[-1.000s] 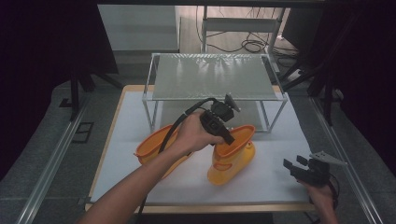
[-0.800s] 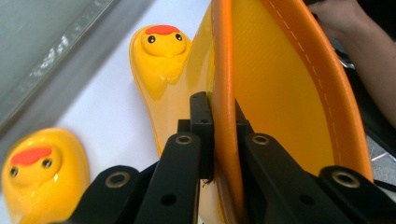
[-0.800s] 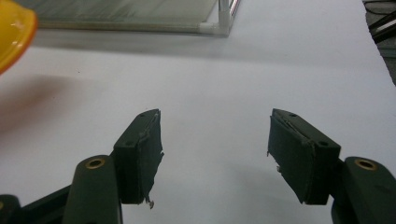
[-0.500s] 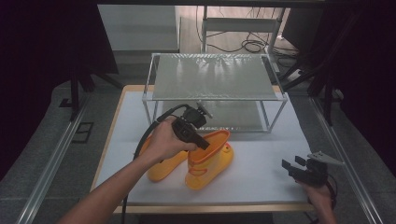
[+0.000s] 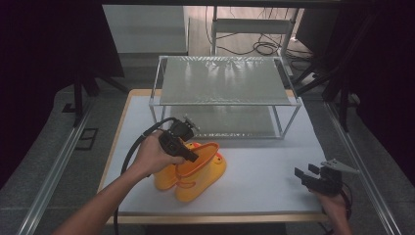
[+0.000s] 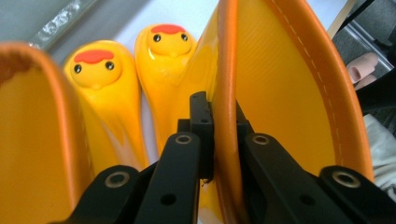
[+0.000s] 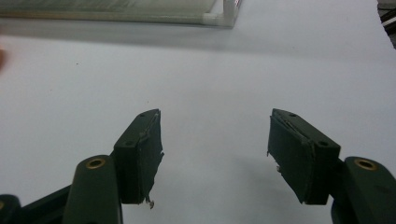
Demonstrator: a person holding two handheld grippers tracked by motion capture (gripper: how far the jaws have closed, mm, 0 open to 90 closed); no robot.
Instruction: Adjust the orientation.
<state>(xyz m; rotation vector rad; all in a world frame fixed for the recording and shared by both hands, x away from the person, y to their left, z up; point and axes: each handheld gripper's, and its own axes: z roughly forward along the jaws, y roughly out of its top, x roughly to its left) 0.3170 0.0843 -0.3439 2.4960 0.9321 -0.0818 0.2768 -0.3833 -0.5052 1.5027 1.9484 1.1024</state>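
Observation:
Two yellow-orange rubber boots with duck faces on the toes lie side by side on the white table top. My left gripper [image 5: 193, 157] is shut on the top rim of the right-hand boot [image 5: 203, 171]. In the left gripper view, the gripper [image 6: 219, 126] has its black jaws pinching the orange rim wall [image 6: 280, 93], one inside and one outside. The other boot [image 5: 164, 178] lies just left of it, with its opening [image 6: 42, 140] close by. My right gripper [image 5: 304, 175] rests near the front right corner. It stands open [image 7: 215, 154] over bare table.
A two-level metal rack with mesh shelves [image 5: 227, 78] stands at the back of the white table top [image 5: 264, 166]. Its front right leg foot [image 7: 224, 18] is ahead of my right gripper. Dark floor and rails flank the table.
My left hand has carried the held boot leftward and down until it lies beside the other boot. The right gripper has stayed where it was.

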